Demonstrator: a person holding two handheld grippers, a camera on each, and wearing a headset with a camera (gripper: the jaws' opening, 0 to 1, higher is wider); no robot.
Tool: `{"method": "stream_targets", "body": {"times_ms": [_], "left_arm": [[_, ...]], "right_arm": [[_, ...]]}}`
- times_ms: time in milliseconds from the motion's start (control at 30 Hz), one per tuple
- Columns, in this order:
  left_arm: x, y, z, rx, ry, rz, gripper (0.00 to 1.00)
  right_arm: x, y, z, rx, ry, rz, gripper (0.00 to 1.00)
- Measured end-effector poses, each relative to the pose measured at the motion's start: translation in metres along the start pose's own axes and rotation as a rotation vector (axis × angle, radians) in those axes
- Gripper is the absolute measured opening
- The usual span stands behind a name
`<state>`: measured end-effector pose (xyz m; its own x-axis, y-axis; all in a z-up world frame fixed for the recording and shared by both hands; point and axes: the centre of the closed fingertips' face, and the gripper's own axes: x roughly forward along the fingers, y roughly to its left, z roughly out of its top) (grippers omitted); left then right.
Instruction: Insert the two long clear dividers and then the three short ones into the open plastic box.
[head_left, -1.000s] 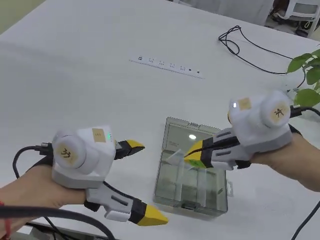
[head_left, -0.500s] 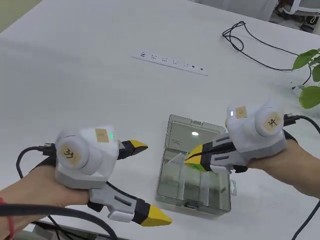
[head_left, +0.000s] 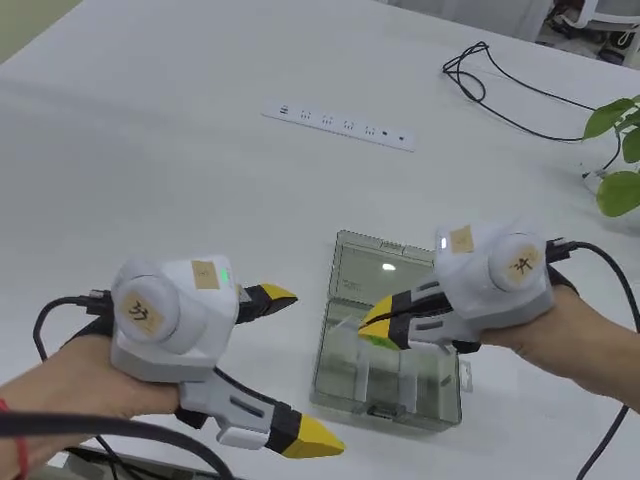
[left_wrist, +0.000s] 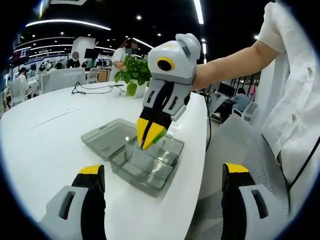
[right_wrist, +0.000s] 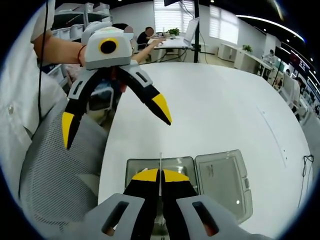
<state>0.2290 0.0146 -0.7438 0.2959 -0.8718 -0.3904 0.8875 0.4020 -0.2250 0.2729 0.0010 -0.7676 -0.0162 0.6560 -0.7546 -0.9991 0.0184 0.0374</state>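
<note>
The right gripper (right_wrist: 160, 178) pinches a thin clear divider (right_wrist: 160, 161) in its jaws above the open box (right_wrist: 222, 180).

The left gripper (head_left: 297, 367) and right gripper (head_left: 372, 328) have white-grey housings and black jaws with yellow tips. The right tips carry a green patch. Each housing bears a round tan sticker (head_left: 140, 312). The box (head_left: 385, 410) is smoky grey and translucent, the divider (right_wrist: 160, 162) clear. The table (head_left: 150, 150) and power strip (head_left: 338, 126) are white, the cable (head_left: 450, 70) is black, and the plant (head_left: 618, 190) is green.
</note>
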Motion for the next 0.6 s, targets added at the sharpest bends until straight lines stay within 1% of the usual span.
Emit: {"method": "stream_targets", "body": {"times_ms": [133,200,333,433,600], "left_arm": [[0.001,-0.001,0.001,0.0,-0.001,-0.002,1.0],[0.001,-0.001,0.001,-0.001,-0.002,-0.002,1.0],[0.0,-0.001,0.0,-0.005,-0.001,-0.001,1.0],[-0.001,-0.001,0.0,-0.006,-0.002,0.0,0.99],[-0.001,0.0,-0.001,-0.008,-0.001,0.0,0.99]], "right_arm": [[0.012,0.001,-0.006,-0.029,0.042,0.01,0.02],[0.016,0.001,-0.006,-0.039,0.054,0.011,0.02],[0.021,0.001,-0.011,-0.042,0.075,0.013,0.02],[0.024,0.0,-0.013,-0.027,0.083,0.014,0.02],[0.029,0.0,-0.017,-0.027,0.107,0.02,0.02]]}}
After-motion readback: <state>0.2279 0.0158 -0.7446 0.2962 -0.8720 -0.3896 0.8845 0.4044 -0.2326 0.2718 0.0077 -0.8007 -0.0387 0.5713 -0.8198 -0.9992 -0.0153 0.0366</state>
